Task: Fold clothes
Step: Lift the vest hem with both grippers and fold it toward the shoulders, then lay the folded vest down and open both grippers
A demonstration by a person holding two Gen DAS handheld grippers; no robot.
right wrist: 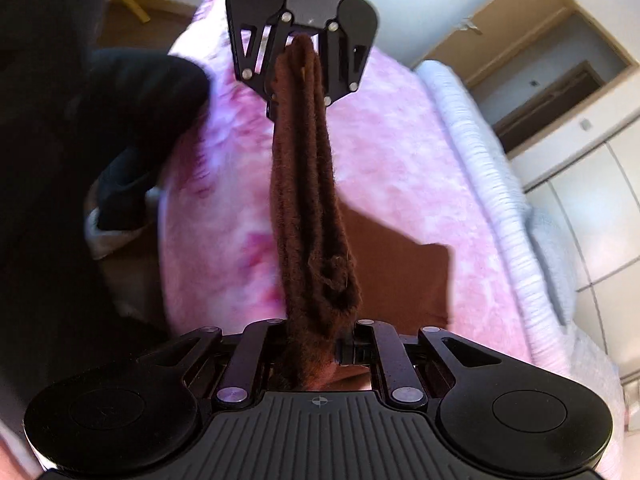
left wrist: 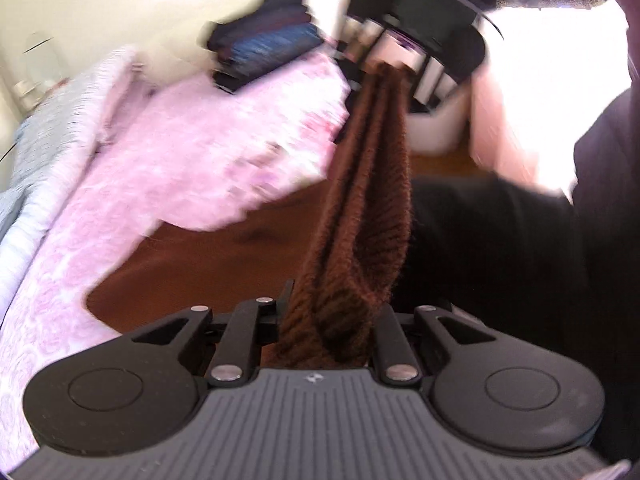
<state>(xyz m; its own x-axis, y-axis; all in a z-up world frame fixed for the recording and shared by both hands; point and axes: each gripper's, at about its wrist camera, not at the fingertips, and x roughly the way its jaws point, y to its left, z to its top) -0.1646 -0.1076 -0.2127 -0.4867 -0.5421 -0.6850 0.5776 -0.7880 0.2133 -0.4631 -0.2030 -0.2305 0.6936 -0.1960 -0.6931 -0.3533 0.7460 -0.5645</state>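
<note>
A brown knitted garment is stretched in a bunched band between the two grippers, above a pink bedspread. In the left wrist view my left gripper is shut on one end of it at the bottom. My right gripper holds the other end at the top. In the right wrist view my right gripper is shut on the brown garment, and the left gripper clamps it at the far end. The rest of the cloth hangs below the band over the bed.
A stack of folded dark and blue clothes lies at the far side of the bed. A pale ribbed blanket runs along the bed's edge. Cupboards line the wall. A person's dark sleeve is close beside the grippers.
</note>
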